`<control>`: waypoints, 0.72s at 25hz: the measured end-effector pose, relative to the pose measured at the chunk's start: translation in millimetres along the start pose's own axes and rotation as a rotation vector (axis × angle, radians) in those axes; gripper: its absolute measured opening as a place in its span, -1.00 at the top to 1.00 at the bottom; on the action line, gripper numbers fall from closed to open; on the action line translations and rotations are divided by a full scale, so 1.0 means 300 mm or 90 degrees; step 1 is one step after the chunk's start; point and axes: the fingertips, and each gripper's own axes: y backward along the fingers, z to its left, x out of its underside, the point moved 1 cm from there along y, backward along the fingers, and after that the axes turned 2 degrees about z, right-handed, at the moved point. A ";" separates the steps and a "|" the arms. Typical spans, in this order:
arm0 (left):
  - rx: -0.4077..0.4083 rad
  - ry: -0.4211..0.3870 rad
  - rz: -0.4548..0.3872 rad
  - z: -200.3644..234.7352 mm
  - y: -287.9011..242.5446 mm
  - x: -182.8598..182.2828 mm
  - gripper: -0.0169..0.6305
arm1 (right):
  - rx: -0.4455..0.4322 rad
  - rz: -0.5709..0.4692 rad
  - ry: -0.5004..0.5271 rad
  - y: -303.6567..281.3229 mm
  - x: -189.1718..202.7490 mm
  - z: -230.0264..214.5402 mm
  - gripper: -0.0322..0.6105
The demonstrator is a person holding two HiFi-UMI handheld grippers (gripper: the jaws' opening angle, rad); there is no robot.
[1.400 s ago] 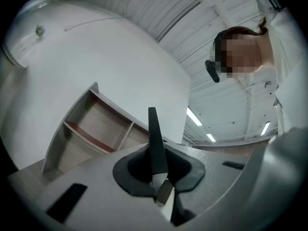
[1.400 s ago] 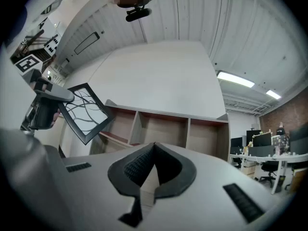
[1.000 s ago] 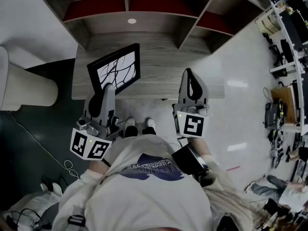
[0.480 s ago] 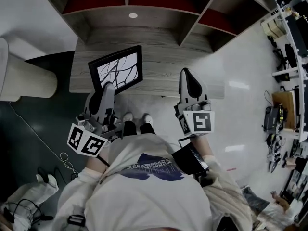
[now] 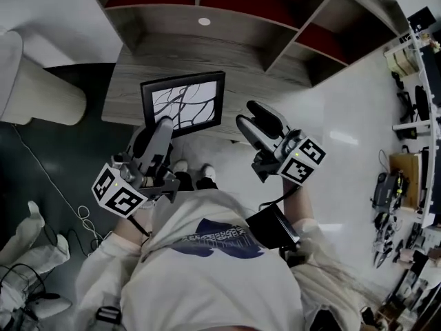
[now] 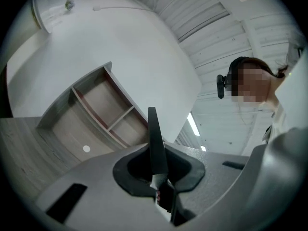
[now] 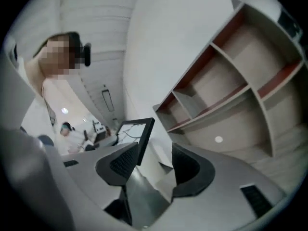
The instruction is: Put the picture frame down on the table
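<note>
The black picture frame [image 5: 182,104], with a white branch-pattern picture, is held over the front edge of the grey wooden table [image 5: 275,74]. My left gripper [image 5: 162,125] is shut on its lower left edge. In the left gripper view the frame [image 6: 153,138] shows edge-on, clamped between the pads. My right gripper [image 5: 252,117] is just right of the frame. Its jaws have just been opening and stand wide apart with nothing between them. In the right gripper view [image 7: 154,160] the frame [image 7: 138,134] stands beyond the left jaw.
An open shelf unit [image 5: 207,5] with red inner backs rises behind the table. A small white disc [image 5: 204,21] lies at the table's back. A pale cylinder [image 5: 34,81] stands at the left beside dark floor. Cluttered racks [image 5: 413,81] line the right.
The right gripper rolled, swung left toward the frame and opened from shut. The frame moved right and turned squarer to the view, with the left gripper rolling but still holding it.
</note>
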 end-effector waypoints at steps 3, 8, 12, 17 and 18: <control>0.027 0.030 0.005 0.002 0.001 0.003 0.83 | -0.101 -0.011 -0.101 -0.047 -0.002 0.016 0.21; 0.049 0.069 0.007 0.027 0.006 0.017 0.83 | -0.235 0.010 -0.188 -0.132 0.014 0.064 0.21; 0.047 0.084 0.005 0.024 -0.001 0.012 0.83 | -0.271 0.041 -0.206 -0.180 0.026 0.081 0.25; 0.022 0.106 0.003 0.035 0.000 0.015 0.83 | -0.308 0.048 -0.222 -0.184 0.018 0.103 0.56; 0.017 0.111 0.004 0.040 0.001 0.018 0.83 | -0.308 0.050 -0.226 -0.184 0.020 0.104 0.59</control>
